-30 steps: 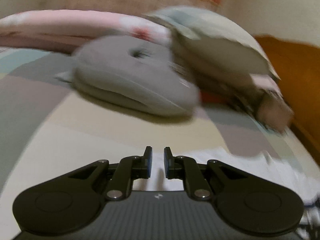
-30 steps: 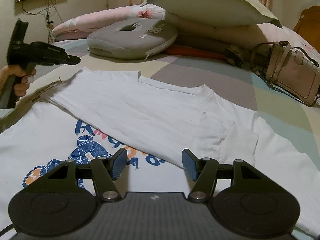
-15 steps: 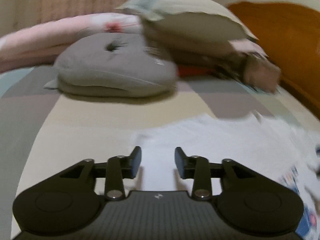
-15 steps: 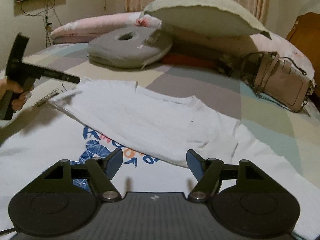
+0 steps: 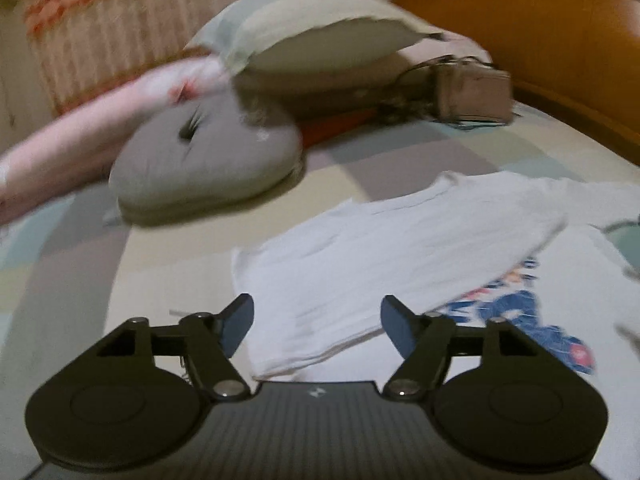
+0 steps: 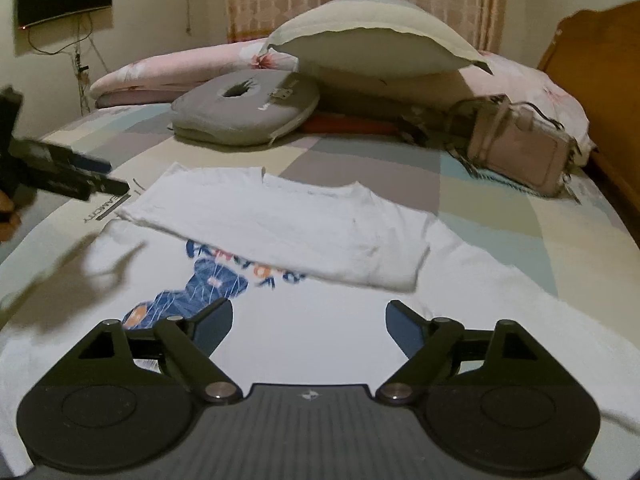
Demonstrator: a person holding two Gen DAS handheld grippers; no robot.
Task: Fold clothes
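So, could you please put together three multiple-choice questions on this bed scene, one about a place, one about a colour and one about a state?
1. Where does the handbag lie?
A. On the bed, beyond the T-shirt to its right, near the wooden headboard
B. On top of the grey ring cushion
C. On the T-shirt's print

2. What colour is the T-shirt?
A. Black with a white print
B. White with a blue and orange print
C. Plain pink

3. How do the two grippers stand?
A. Both shut on the T-shirt
B. Left shut, right open
C. Both open, holding nothing

Answers:
1 A: the handbag sits on the bedsheet next to the headboard.
2 B: white cloth, one side folded over part of the blue and orange print.
3 C: the left gripper and right gripper show wide gaps with nothing between the fingers.
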